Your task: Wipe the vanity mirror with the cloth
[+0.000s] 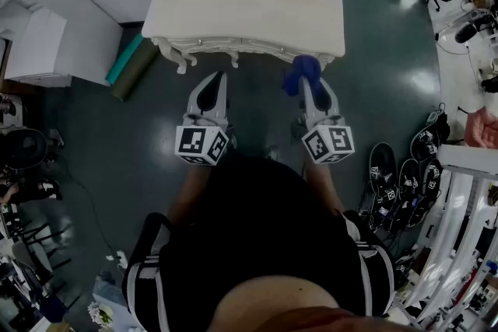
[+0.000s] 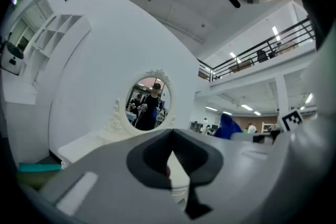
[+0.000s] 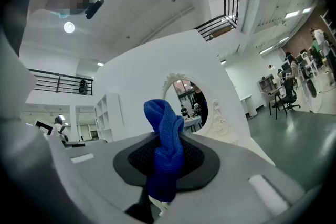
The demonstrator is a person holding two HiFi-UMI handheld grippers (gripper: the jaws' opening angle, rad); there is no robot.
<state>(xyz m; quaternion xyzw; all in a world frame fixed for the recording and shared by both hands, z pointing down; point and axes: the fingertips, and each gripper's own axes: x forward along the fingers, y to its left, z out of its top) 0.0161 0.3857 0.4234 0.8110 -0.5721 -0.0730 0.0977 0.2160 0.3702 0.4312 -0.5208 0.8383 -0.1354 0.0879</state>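
Pinching the blue cloth (image 3: 164, 123) in the right gripper (image 3: 167, 139), clamped tight on it, with a bunched fold standing up past the tips. Closed right down at the left gripper (image 2: 170, 135), pads meeting at the tip with nothing between. Held side by side and apart over the dark floor (image 1: 257, 120), in front of the white vanity table (image 1: 249, 19), with the cloth level with its front edge in the head view. Facing the oval vanity mirror (image 2: 148, 102), upright in its carved white frame at the back of the table, well apart from both grippers. Open floor below and between the grippers; hemmed by a teal roll (image 1: 124, 58) and a white cabinet (image 1: 39, 43) on the left, black gear (image 1: 397, 183) on the right. Set in a tall bright hall with railed balconies (image 2: 262, 52) overhead
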